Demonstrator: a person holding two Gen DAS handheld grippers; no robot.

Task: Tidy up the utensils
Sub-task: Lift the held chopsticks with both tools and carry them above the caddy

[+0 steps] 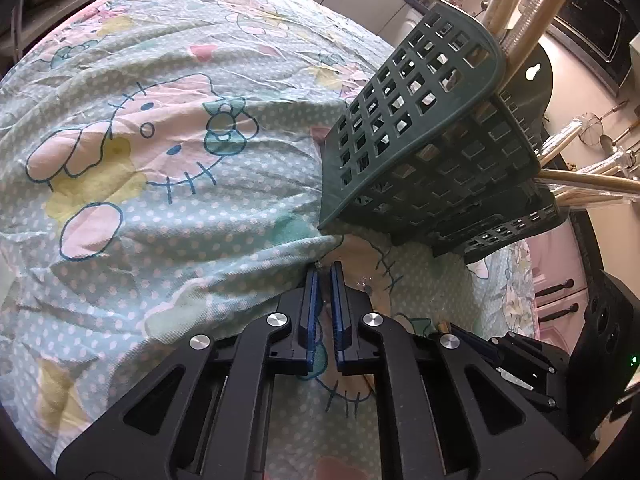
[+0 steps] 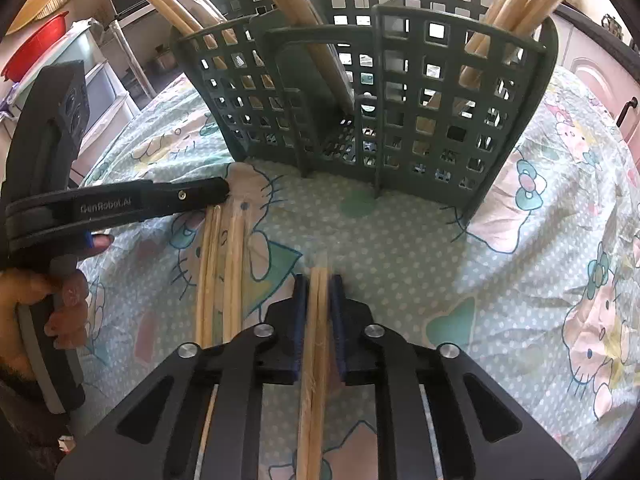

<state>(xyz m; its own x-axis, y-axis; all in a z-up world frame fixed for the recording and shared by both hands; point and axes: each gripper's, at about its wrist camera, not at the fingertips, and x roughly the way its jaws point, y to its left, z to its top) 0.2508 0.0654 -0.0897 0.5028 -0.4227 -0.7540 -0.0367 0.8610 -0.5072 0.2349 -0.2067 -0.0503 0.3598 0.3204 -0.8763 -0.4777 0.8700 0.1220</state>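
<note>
A dark green slotted utensil basket [image 2: 400,112] stands on the Hello Kitty cloth, with wrapped wooden chopsticks [image 2: 516,4] leaning in its compartments. It also shows in the left wrist view [image 1: 432,148]. My right gripper [image 2: 319,280] is shut on a pair of wooden chopsticks [image 2: 316,360], held lengthwise just in front of the basket. More wrapped chopsticks [image 2: 224,272] lie on the cloth to its left. My left gripper [image 1: 324,270] is shut and empty, its tips on the cloth near the basket's corner; in the right wrist view its tip [image 2: 216,194] rests by the loose chopsticks.
The patterned cloth [image 1: 160,160] covers the whole table. Cabinets and hanging kitchen tools [image 1: 592,132] stand beyond the basket. A red bowl [image 2: 36,48] and drawers stand at the far left. A hand [image 2: 60,300] holds the left gripper's handle.
</note>
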